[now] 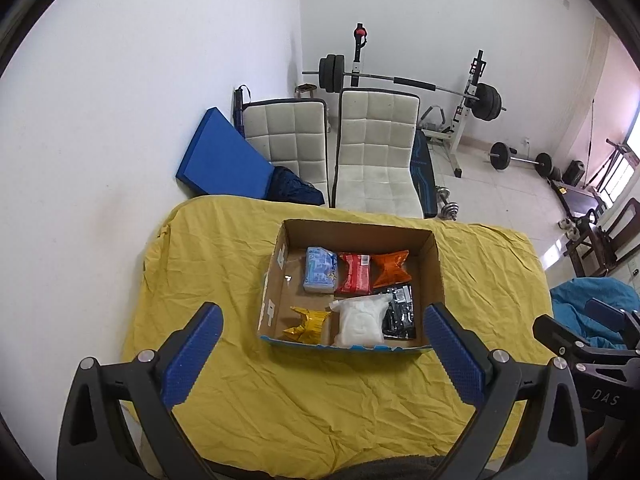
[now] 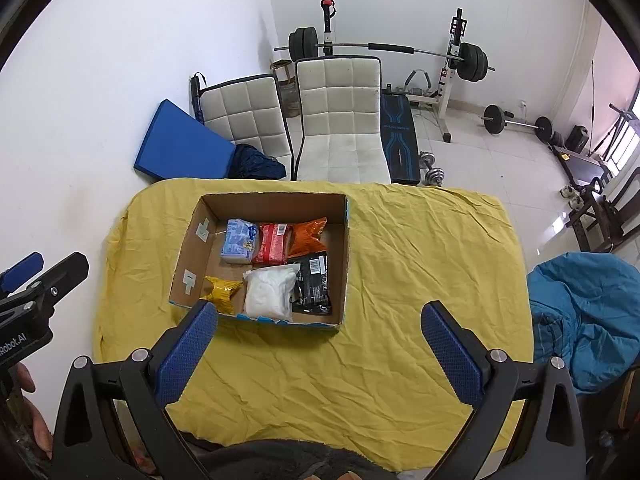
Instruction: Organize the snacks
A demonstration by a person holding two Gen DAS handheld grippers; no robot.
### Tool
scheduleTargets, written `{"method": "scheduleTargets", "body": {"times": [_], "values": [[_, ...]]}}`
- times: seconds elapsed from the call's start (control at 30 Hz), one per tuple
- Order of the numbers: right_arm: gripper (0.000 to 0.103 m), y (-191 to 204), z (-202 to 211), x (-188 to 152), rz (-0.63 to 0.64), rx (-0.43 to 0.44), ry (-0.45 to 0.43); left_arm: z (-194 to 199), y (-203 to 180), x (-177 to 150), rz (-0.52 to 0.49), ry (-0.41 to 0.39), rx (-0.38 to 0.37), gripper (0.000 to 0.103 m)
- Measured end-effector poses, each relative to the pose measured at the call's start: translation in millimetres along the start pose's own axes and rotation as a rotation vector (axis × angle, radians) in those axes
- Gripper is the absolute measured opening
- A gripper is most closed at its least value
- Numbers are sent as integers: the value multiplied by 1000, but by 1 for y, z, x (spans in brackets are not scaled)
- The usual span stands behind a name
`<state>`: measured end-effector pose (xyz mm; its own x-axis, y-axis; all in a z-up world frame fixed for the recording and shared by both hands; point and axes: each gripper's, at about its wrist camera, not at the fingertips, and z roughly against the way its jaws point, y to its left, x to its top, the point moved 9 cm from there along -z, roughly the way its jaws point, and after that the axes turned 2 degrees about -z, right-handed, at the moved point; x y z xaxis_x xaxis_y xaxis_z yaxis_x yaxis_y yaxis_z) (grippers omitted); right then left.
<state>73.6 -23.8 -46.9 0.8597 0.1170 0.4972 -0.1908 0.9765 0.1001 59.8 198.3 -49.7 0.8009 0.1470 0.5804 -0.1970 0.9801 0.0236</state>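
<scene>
A cardboard box (image 1: 434, 264) (image 2: 192, 248) stands on the yellow tablecloth (image 1: 224, 264) (image 2: 420, 248). Inside lie a light blue packet (image 1: 320, 270) (image 2: 239, 246), a red packet (image 1: 354, 274) (image 2: 273, 244), an orange packet (image 1: 391, 266) (image 2: 307, 234), a yellow packet (image 1: 306, 322) (image 2: 222, 290), a white bag (image 1: 360, 322) (image 2: 270, 290) and a black packet (image 1: 398, 310) (image 2: 314, 282). My left gripper (image 1: 322, 320) hovers open before the box with nothing in it. My right gripper (image 2: 320, 316) is open too, empty, to the box's near right.
Beyond the table stand two white padded chairs (image 1: 376, 152) (image 2: 340, 120), a blue mat (image 1: 220, 156) and a weight bench with barbell (image 1: 400, 80). A blue beanbag (image 2: 584, 312) sits to the right. The wall runs along the left.
</scene>
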Motion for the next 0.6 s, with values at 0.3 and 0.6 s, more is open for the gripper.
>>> {"method": "scheduleTargets", "body": {"times": [0.3, 0.6], "values": [[103, -2, 0, -4, 6, -3, 10, -2, -2, -7, 2, 21, 1, 103], [103, -3, -3, -7, 13, -7, 17, -6, -5, -17, 4, 50, -8, 103]]}}
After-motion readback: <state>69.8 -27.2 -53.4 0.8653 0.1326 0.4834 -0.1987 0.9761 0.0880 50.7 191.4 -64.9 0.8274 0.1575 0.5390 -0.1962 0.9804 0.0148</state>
